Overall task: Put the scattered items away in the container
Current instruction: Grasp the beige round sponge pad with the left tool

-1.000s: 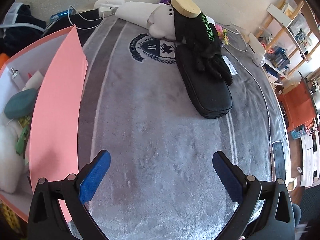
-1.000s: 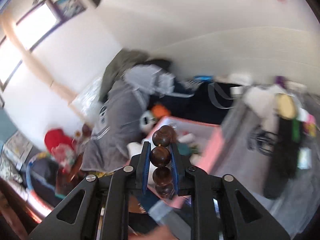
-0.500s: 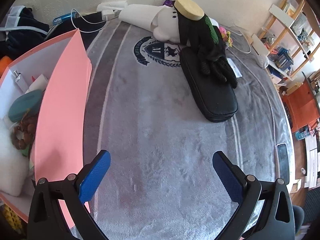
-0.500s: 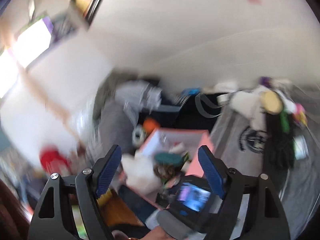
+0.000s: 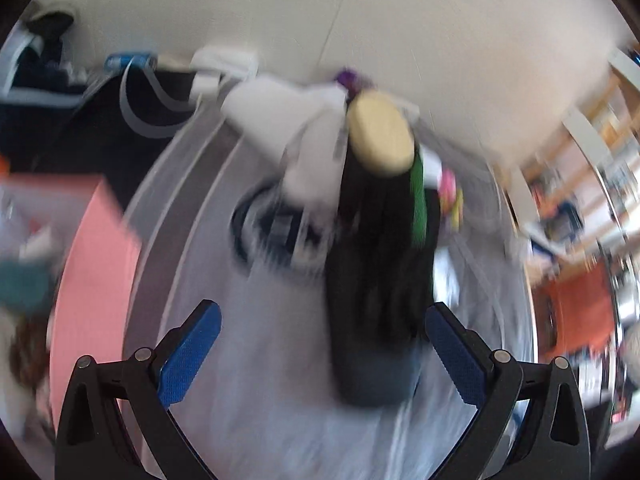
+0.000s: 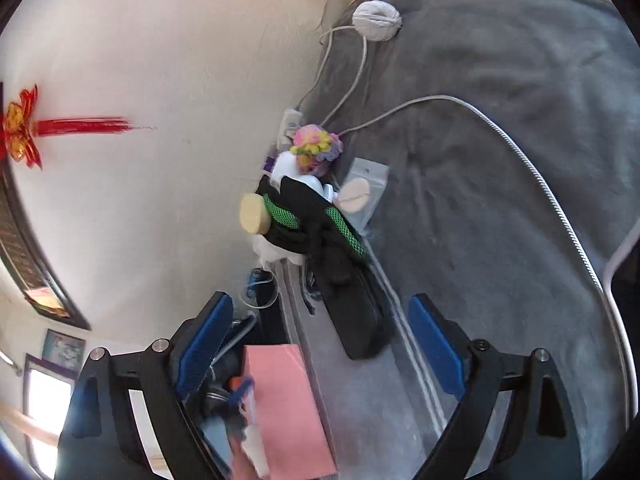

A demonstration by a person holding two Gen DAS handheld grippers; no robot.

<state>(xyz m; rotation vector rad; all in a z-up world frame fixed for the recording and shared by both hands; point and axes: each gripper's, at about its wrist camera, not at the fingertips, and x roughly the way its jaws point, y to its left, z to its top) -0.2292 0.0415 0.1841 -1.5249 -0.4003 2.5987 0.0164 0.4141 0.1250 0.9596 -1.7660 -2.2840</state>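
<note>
A grey blanket (image 6: 500,208) covers the bed, the pink container (image 6: 286,408) at its edge beside the wall. A long black case (image 6: 356,320) lies on the blanket with black-and-green gloves (image 6: 316,220) draped over its far end. The left hand-held gripper (image 5: 320,354) hangs wide open and empty before the case; the right hand-held gripper (image 6: 320,344), jaws opening, holds nothing.

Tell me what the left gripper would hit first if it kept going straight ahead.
Probably the black pouch, which lies on the grey blanket just ahead of the open, empty left gripper, slightly right of centre. The picture is blurred, so depth is uncertain.
</note>
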